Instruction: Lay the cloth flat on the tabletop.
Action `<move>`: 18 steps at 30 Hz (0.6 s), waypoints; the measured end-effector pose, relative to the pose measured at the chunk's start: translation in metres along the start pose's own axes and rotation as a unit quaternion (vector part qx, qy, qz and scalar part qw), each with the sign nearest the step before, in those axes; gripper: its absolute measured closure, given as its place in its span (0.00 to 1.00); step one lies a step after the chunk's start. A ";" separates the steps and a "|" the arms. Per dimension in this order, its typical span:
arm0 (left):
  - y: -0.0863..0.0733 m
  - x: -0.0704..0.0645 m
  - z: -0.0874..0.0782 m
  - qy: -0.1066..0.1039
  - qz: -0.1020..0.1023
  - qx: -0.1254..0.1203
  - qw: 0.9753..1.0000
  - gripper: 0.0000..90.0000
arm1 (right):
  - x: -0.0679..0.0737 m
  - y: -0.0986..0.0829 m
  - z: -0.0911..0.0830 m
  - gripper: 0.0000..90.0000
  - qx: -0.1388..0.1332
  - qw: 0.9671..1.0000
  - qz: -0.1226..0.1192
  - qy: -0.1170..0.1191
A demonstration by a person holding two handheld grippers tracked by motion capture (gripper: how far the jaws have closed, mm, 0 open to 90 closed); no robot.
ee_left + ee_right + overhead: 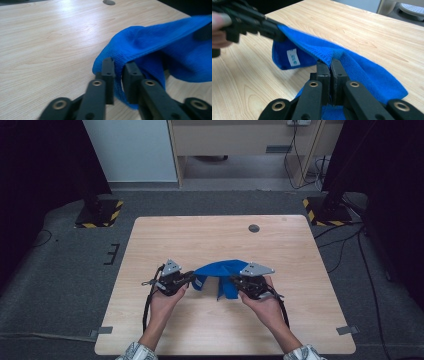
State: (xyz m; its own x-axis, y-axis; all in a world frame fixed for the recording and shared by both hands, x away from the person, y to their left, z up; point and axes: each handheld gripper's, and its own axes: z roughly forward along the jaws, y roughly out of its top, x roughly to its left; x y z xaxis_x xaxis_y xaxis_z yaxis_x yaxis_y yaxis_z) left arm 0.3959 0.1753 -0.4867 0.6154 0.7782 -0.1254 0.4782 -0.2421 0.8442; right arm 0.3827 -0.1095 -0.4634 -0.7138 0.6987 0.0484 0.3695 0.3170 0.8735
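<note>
Hanging between the two grippers, a blue cloth (222,272) arches above the middle of the near half of the wooden table (210,240), lifted at both ends. The left gripper (190,277) pinches one edge; in the left gripper view its two black jaws stand close together with a fold of the cloth (155,47) caught between them (118,72). The right gripper (235,281) clamps the other end, and in the right gripper view its jaws are pressed nearly shut on a thick hem (329,65).

The cloth is a soft, nubby microfibre weave with a stitched border, and a small white label (293,58) hangs from the drooping part below the left gripper's jaws (270,31). The jaws are flat, matte black bars with brass-coloured rivets. The table is pale wood grain, smooth and slightly glossy, with a round grey cap (254,228) set in near its far edge.

How much of the cloth sits inside each pair of jaws is hidden by the jaws themselves. Print on the label is too small to read. Whether the cloth's lowest folds touch the table cannot be told. The person's forearms are cut off at the bottom of the high view.
</note>
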 end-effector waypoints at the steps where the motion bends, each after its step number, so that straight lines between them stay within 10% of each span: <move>1: -0.001 0.000 0.002 0.004 0.002 0.003 1.000 0.80 | -0.001 0.002 0.000 0.97 0.001 1.000 0.001 0.000; 18: -0.015 0.004 0.022 0.041 0.026 0.046 0.998 0.66 | -0.025 0.016 -0.006 0.98 0.004 1.000 0.020 -0.019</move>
State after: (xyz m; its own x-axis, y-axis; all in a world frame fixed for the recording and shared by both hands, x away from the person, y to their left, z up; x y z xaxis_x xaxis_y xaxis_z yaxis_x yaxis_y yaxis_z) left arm 0.4048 0.1696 -0.5111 0.5897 0.8068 -0.0360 0.5045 -0.3332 0.7965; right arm 0.4028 -0.1264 -0.4479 -0.6754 0.7345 0.0658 0.4026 0.2926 0.8673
